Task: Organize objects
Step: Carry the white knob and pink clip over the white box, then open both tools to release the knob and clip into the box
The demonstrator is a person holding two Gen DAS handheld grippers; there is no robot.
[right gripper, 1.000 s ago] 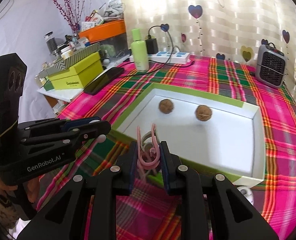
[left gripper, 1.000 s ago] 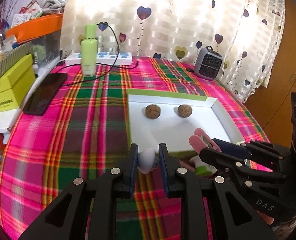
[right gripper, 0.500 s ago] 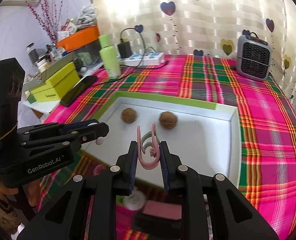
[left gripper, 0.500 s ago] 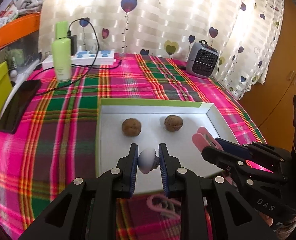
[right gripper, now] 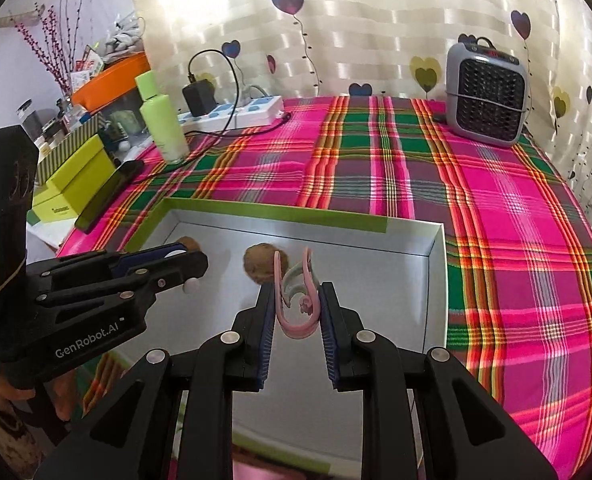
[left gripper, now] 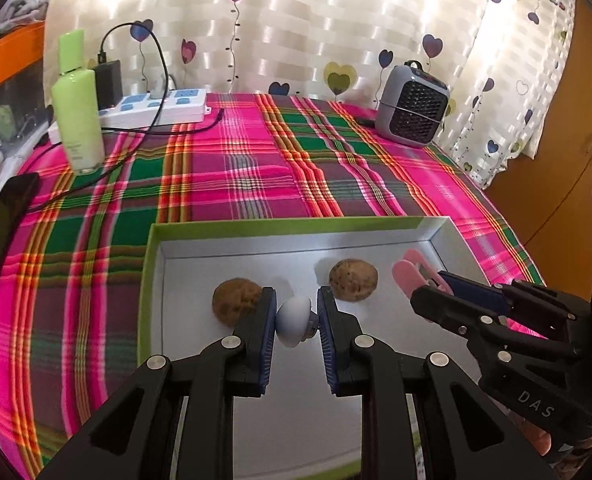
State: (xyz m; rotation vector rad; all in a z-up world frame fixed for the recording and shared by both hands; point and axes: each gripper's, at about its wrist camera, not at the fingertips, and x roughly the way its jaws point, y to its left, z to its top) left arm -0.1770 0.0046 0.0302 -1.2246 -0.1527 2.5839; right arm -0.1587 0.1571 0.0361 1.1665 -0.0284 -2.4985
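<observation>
Nearest in the left wrist view, the left gripper [left gripper: 296,316] is clenched on a small pale knob-shaped object [left gripper: 293,316], pinched across its sides between the blue pads. It hangs over the white floor of the tray [left gripper: 145,280]; contact with the floor cannot be confirmed. In my judgement it is held there for setting down inside.

The right gripper [right gripper: 296,308] is clamped on a pink clip [right gripper: 296,300], gripped flat on its two outer arms with the open ends pointing away from the camera. It also sits over the tray, toward the right-hand wall. Both grippers are side by side, well apart from each other, each visible in the other's view.

Just beyond the fingers, two brown walnuts [left gripper: 354,280] rest on the tray floor, apart from each other. They appear already sorted, so the tray is evidently the collection point and the two held items are the next deposits.

The tray stands on a pink and green plaid cloth [left gripper: 235,168]. Further back on the left are a dark phone [left gripper: 3,232] and a green bottle [left gripper: 77,108], upright. Behind it lies a white power strip [left gripper: 159,106] with a charger plugged in. At the far right stands a small grey heater [left gripper: 412,108], before a heart-patterned curtain [left gripper: 336,20].
</observation>
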